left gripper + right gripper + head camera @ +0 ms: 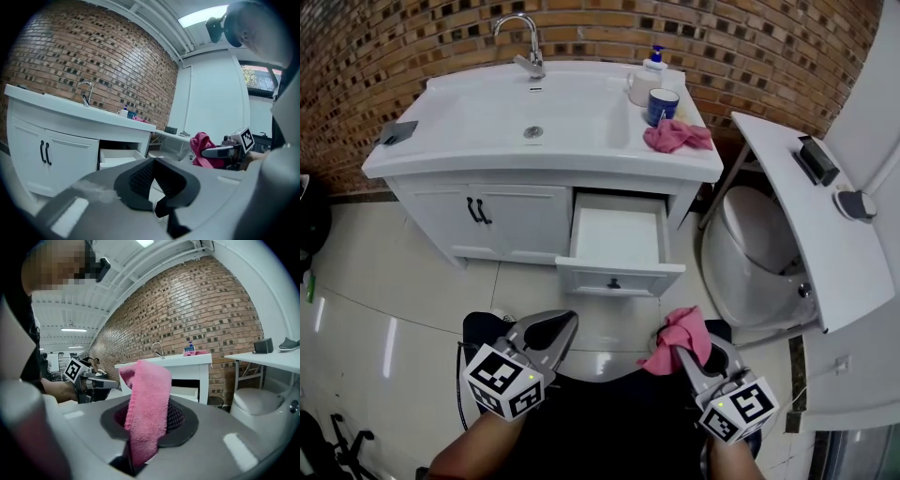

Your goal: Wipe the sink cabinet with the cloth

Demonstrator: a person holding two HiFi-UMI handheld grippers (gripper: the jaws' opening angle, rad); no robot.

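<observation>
The white sink cabinet (pixel 516 220) stands against the brick wall, and its right-hand drawer (pixel 614 253) is pulled open. My right gripper (pixel 689 339) hovers low in front of that drawer, shut on a pink cloth (pixel 677 336) that sticks up between its jaws (pixel 147 399). My left gripper (pixel 551 328) hangs beside it to the left, jaws together with nothing in them (pixel 154 180). Both grippers are well short of the cabinet (pixel 65 145). A second pink cloth (pixel 675 136) lies on the countertop at the right.
On the counter are a faucet (pixel 525 42), a soap bottle (pixel 654 61), a blue cup (pixel 662 105) and a grey object (pixel 397 132) at the left edge. A toilet (pixel 750 253) and a white shelf (pixel 797 216) stand to the right of the cabinet. Glossy tiled floor lies below.
</observation>
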